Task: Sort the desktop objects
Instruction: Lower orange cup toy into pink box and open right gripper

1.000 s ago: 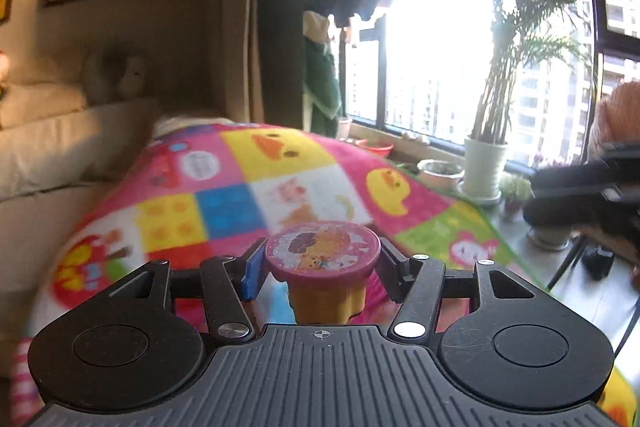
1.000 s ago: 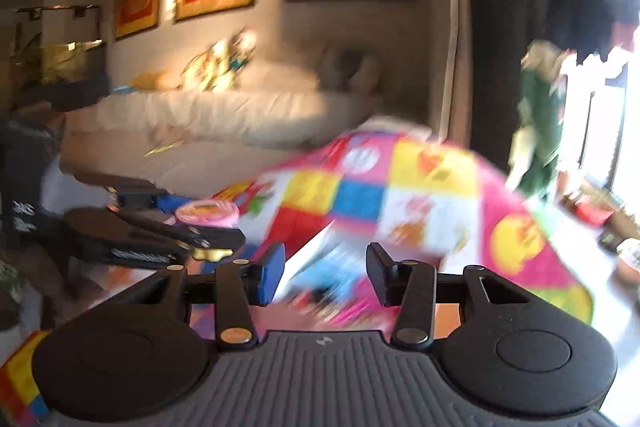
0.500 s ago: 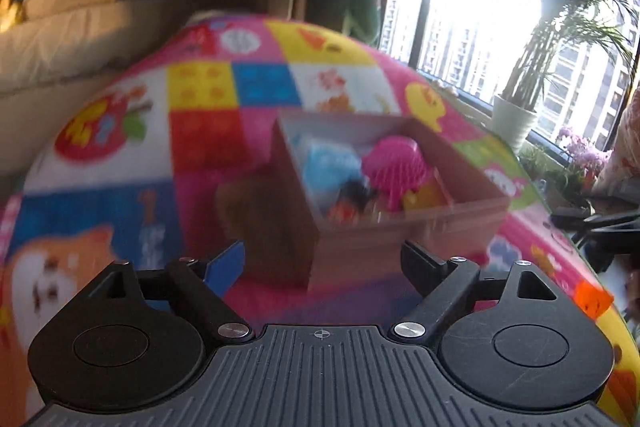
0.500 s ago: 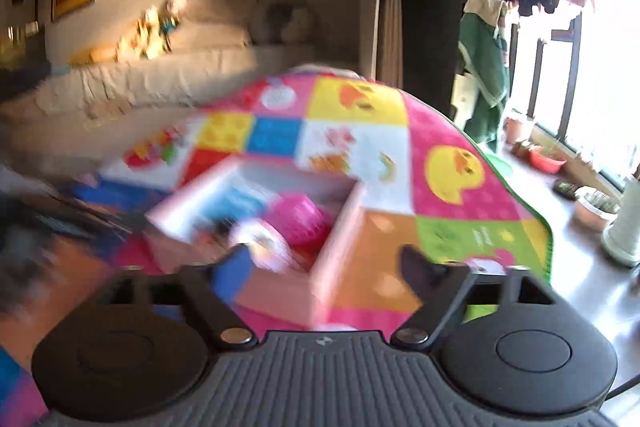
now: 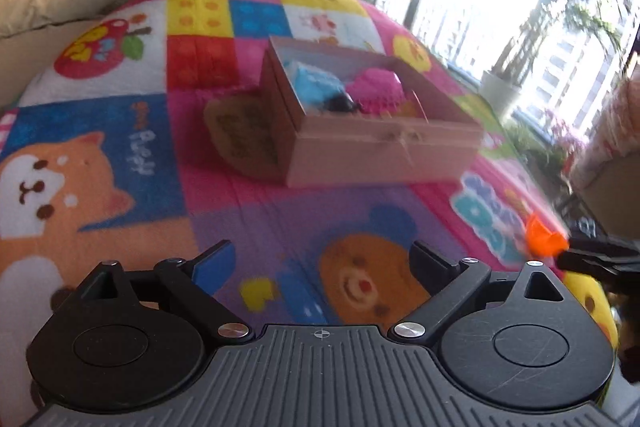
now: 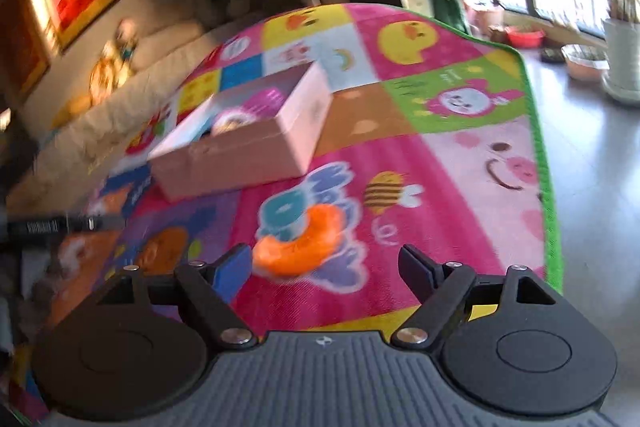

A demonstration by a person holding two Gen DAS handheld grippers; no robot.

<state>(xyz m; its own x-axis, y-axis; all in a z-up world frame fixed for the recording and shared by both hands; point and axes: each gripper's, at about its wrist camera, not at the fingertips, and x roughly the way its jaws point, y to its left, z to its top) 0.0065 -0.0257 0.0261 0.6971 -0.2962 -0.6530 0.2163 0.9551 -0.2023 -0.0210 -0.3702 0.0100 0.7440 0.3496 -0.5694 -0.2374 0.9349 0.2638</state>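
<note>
Right wrist view: our right gripper [image 6: 326,265] closes its empty jaws toward the orange ring [image 6: 298,241] lying flat just ahead, nearer us than the pink box [image 6: 240,155]; the left gripper [image 5: 322,263] is opening, empty.

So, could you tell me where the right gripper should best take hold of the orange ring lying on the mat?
Probably across the near band of the orange ring, coming down from above: it lies flat on the mat, so one finger can enter its hole.
</note>
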